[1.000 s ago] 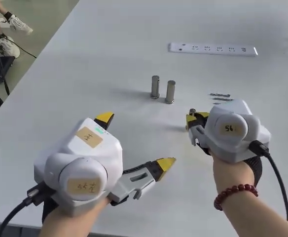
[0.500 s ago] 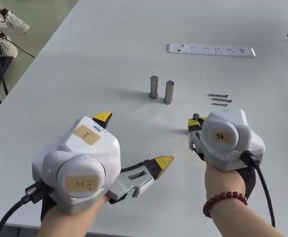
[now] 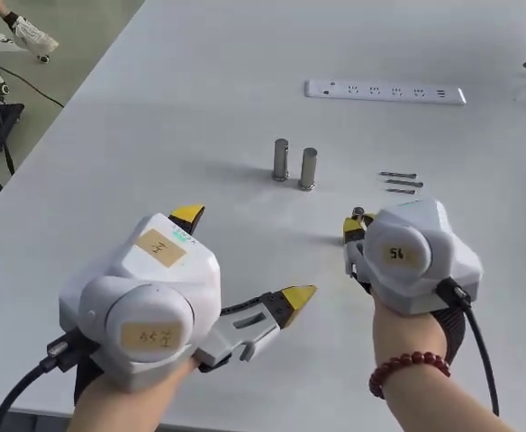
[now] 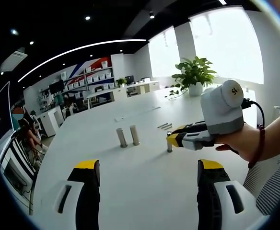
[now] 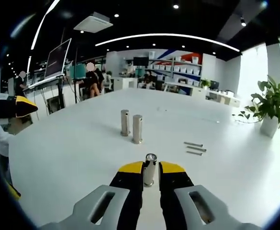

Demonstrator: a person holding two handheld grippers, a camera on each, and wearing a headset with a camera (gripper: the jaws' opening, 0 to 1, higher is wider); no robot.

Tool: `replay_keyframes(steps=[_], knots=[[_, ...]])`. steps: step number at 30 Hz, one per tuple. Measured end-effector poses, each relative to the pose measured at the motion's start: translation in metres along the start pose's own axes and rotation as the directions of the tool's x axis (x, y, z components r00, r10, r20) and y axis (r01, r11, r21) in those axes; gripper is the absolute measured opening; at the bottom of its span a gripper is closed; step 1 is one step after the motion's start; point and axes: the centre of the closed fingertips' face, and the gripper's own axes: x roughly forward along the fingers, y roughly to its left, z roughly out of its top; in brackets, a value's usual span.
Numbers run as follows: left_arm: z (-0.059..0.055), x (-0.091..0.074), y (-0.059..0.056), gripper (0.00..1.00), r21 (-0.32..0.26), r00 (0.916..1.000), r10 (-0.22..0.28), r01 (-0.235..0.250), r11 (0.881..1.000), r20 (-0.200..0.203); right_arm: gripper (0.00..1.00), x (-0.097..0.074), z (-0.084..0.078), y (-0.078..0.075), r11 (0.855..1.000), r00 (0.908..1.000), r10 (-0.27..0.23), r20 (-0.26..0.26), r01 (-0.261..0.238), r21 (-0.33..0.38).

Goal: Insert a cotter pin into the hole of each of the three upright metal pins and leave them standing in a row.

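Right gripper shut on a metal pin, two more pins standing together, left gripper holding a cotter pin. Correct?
No: the left gripper is open and empty, per the left gripper view; the cotter pins lie on the table. The rest holds: right gripper shut on a metal pin, two more pins standing together.

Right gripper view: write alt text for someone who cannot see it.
The right gripper clamps an upright metal pin on a white table. Beyond it stand two other pins, with cotter pins lying to their right.
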Motion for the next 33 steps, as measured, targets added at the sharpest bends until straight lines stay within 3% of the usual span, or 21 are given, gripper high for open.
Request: replay_keyframes(steps=[14, 22, 25, 26, 33], knots=[[0.0, 0.0, -0.001, 0.84, 0.018, 1.0, -0.001, 0.001, 1.0, -0.004, 0.19, -0.014, 0.02, -0.002, 0.995, 0.9942, 0.091, 0.058, -0.089, -0.036], [0.0, 0.0, 0.001, 0.85, 0.01, 1.0, 0.003, -0.003, 1.0, 0.002, 0.24, -0.023, 0.028, -0.008, 0.985, 0.9859, 0.161, 0.045, -0.157, -0.077], [0.0, -0.001, 0.002, 0.85, 0.008, 1.0, 0.006, -0.006, 1.0, 0.002, 0.22, -0.026, 0.032, -0.01, 0.975, 0.977, 0.208, 0.044, -0.204, -0.085], [0.0, -0.001, 0.002, 0.85, 0.01, 1.0, 0.006, -0.006, 1.0, 0.002, 0.22, -0.026, 0.034, -0.008, 0.966, 0.9688, 0.244, 0.043, -0.239, -0.093], [0.001, -0.001, 0.001, 0.85, 0.029, 1.0, 0.007, -0.007, 1.0, 0.002, 0.2, -0.027, 0.04, -0.023, 0.945, 0.9576, 0.288, 0.01, -0.282, -0.166]])
